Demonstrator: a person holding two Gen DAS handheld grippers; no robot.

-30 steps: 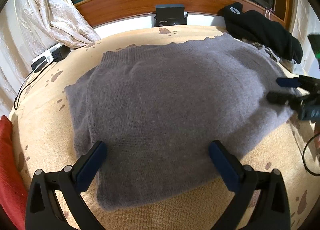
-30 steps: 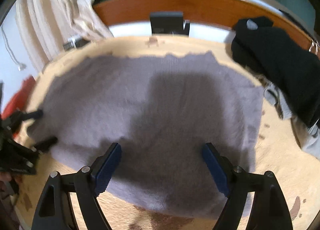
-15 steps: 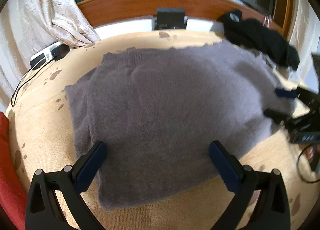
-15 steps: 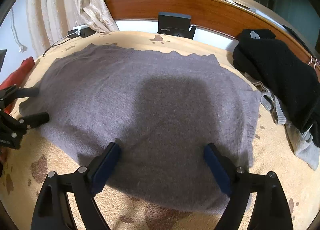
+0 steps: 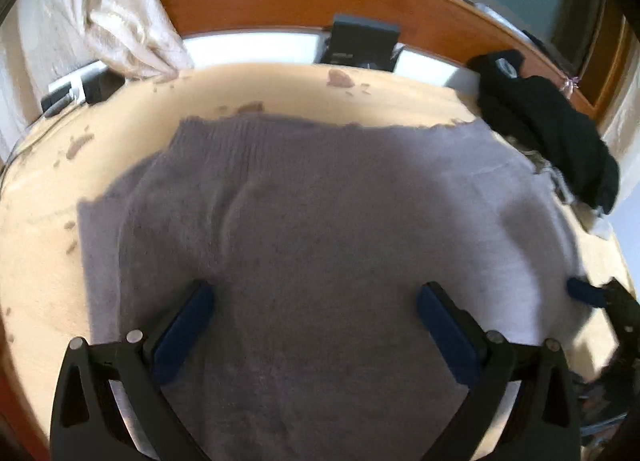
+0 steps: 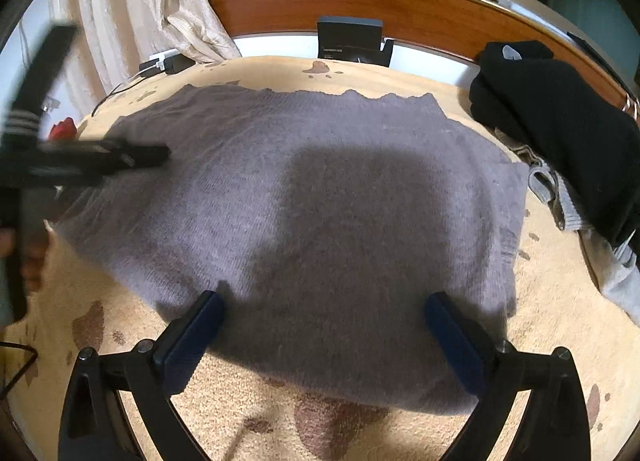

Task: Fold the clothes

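Observation:
A grey knit sweater (image 5: 320, 229) lies folded flat on the tan bed cover (image 5: 132, 133); it also shows in the right wrist view (image 6: 312, 189). My left gripper (image 5: 316, 317) is open and empty, its fingers over the sweater's near part. My right gripper (image 6: 324, 325) is open and empty, just above the sweater's near edge. The left gripper also shows blurred at the left of the right wrist view (image 6: 120, 157), over the sweater's left end. A blue pad of the right gripper (image 5: 584, 293) shows at the sweater's right edge.
A black garment (image 6: 560, 117) and grey clothes (image 6: 560, 197) lie at the right. A cream curtain (image 6: 160, 13) hangs back left. A wooden headboard (image 6: 400, 5) with a black box (image 6: 348, 41) stands behind. A charger and cable (image 6: 164, 63) lie back left.
My left gripper has moved forward and right over the sweater, which now fills more of its view. My right gripper has drawn back slightly toward the near edge.

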